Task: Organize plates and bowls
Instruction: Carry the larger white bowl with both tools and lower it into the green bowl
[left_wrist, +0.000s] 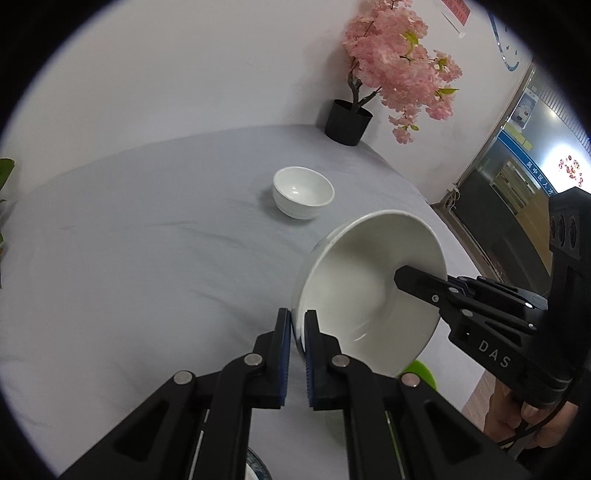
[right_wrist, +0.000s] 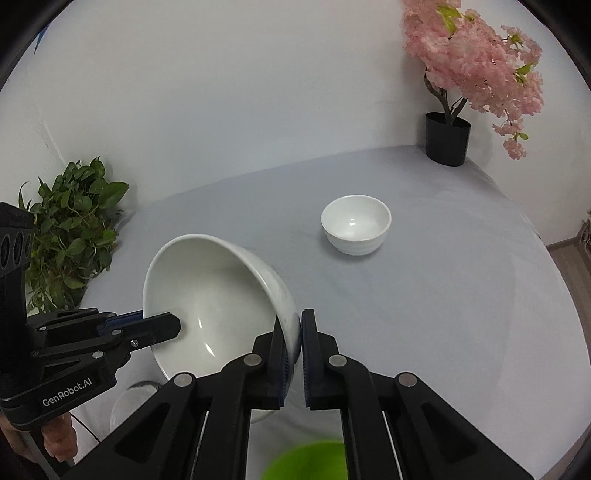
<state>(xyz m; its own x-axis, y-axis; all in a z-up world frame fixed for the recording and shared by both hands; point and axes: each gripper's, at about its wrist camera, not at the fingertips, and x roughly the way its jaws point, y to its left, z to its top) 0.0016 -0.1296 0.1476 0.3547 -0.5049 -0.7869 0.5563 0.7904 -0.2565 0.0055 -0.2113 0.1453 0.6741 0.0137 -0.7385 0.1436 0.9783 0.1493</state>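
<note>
A large white bowl (left_wrist: 369, 280) is held tilted above the grey tablecloth (left_wrist: 147, 258), gripped on opposite rims by both grippers. My left gripper (left_wrist: 298, 321) is shut on its near rim in the left wrist view. My right gripper (right_wrist: 299, 325) is shut on the other rim of the large bowl (right_wrist: 218, 291). Each gripper shows in the other's view, the right one (left_wrist: 406, 280) and the left one (right_wrist: 166, 328). A small white bowl (left_wrist: 303, 192) stands upright farther back on the table, also in the right wrist view (right_wrist: 356, 223).
A black pot with pink blossoms (left_wrist: 349, 122) stands at the far right corner (right_wrist: 447, 138). A leafy green plant (right_wrist: 70, 229) is at the left. A green object (right_wrist: 306, 461) and a plate rim (left_wrist: 255, 469) lie below the grippers.
</note>
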